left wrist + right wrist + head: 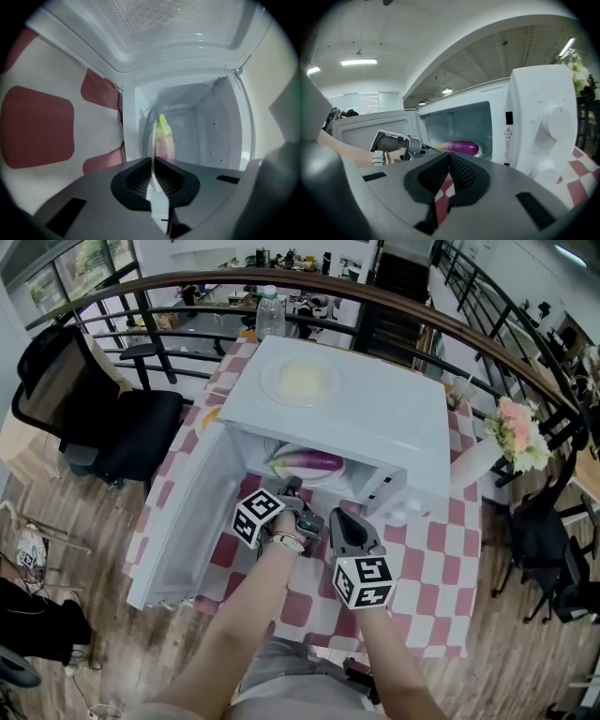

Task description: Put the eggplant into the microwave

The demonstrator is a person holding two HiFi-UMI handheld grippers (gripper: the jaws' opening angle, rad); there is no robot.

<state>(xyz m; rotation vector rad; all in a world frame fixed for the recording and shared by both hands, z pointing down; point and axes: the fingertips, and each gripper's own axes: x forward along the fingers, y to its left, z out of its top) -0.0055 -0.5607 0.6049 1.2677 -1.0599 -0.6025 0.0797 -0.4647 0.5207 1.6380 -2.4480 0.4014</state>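
Note:
A purple eggplant with a green stem end lies on a white plate inside the open white microwave. My left gripper reaches into the opening. Its jaws are shut on the plate's near rim, seen edge-on beside the eggplant. My right gripper hangs just outside the microwave's front, above the checked cloth, shut and holding nothing. In the right gripper view the eggplant rests in the cavity, and the left gripper is at its left.
The microwave door stands wide open to the left. A small plate sits on the microwave's top. A water bottle stands behind and a vase of flowers to the right. A black chair is left of the table.

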